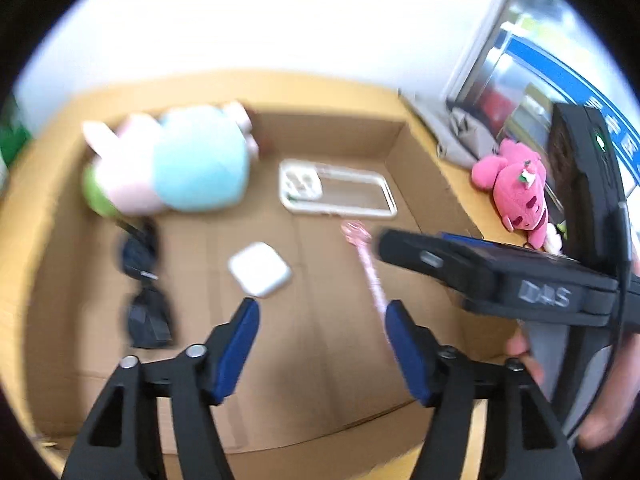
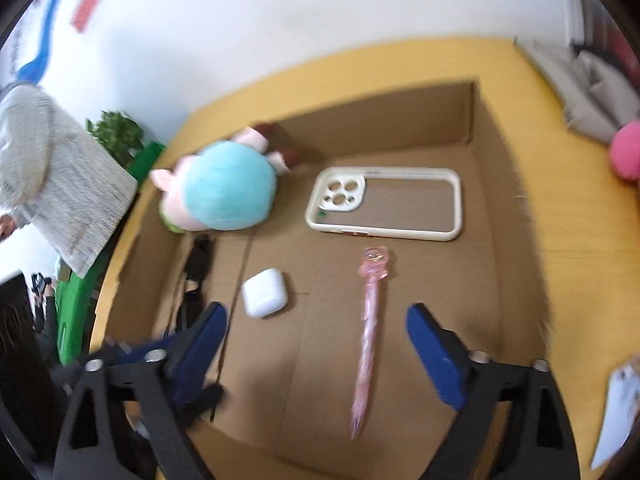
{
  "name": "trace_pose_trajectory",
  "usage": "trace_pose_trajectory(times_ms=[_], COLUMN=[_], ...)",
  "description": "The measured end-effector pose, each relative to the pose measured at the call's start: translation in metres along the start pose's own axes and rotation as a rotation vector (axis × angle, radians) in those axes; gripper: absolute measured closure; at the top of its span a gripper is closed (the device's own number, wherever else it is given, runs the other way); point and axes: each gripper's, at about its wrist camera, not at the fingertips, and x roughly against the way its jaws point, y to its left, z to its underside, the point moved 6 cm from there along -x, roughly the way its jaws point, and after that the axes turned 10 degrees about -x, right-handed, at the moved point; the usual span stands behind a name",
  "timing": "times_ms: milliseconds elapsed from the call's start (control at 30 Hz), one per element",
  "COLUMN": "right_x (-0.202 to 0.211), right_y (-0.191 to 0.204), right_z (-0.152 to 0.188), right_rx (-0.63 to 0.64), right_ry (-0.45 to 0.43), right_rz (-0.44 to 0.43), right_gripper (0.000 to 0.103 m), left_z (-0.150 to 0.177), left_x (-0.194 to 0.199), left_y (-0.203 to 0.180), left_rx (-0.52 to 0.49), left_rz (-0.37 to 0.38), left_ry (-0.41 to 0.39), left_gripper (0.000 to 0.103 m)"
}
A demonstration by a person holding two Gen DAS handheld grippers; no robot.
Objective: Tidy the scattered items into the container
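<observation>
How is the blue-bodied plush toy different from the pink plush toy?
The blue-bodied plush toy lies inside the cardboard box; the pink plush toy lies outside it on the yellow table. The blue-bodied one looks larger and mixes blue, pale pink and green, while the pink one is nearly all deep pink. Both are soft toys lying on their sides.

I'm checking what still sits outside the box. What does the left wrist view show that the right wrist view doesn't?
Only the left wrist view shows the whole pink plush toy lying on the yellow table outside the box, plus the right claw's black body.

Only the right wrist view shows a person's grey knitted sleeve and a green plant.

Both show the cardboard box holding the blue-and-pink plush, cream phone case, white earbud case and pink pen.
</observation>
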Motion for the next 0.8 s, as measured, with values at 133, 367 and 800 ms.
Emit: trace_pose_trajectory(times_ms=[133, 367, 800], right_x=[0.035, 0.046, 0.069], right_y=[0.022, 0.027, 0.035], right_z=[0.039, 0.079, 0.118], right_rx=[0.062, 0.092, 0.151], right_ry=[-0.119, -0.281, -0.327], right_rz=[-0.024, 0.128, 0.22], right_gripper=[0.0, 0.0, 0.0], left_z=[0.021, 0.049, 0.069], left_x=[0.031, 0.055, 0.098], left_y=[0.014, 0.046, 0.051], left_rx=[-0.065, 0.068, 0.092], left_rz=[-0.149, -0.239, -0.405], left_ry=[-0.115, -0.165, -0.298], left_gripper=[0.024, 0.024, 0.023])
